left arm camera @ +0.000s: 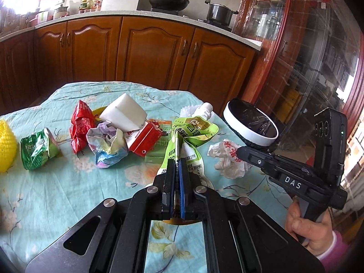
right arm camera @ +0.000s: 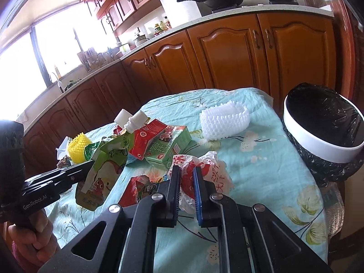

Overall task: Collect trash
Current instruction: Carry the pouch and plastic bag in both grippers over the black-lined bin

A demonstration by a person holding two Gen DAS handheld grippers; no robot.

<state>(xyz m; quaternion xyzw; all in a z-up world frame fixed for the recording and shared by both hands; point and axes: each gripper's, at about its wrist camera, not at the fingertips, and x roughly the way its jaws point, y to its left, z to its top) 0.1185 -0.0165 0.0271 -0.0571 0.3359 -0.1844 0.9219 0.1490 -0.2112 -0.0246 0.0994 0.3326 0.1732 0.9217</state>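
Observation:
My left gripper [left arm camera: 177,162] is shut on the bottom edge of a green spouted drink pouch [left arm camera: 193,132], which also shows in the right wrist view [right arm camera: 103,170]. My right gripper [right arm camera: 187,170] is shut on a crumpled white plastic bag with red print [right arm camera: 209,170], seen in the left wrist view [left arm camera: 227,159] at the right gripper's tip [left arm camera: 241,152]. A white-rimmed bin with a black liner [right arm camera: 323,145] stands at the table's right edge, also in the left wrist view [left arm camera: 250,125].
On the floral tablecloth [left arm camera: 68,193] lie a red wrapper [left arm camera: 79,125], a green crumpled wrapper [left arm camera: 37,150], a pastel crumpled bag [left arm camera: 107,145], a red carton [left arm camera: 145,141], a green carton [right arm camera: 168,150], white foam [left arm camera: 124,113], white foam netting [right arm camera: 224,122] and yellow foam netting [left arm camera: 6,145]. Wooden cabinets stand behind.

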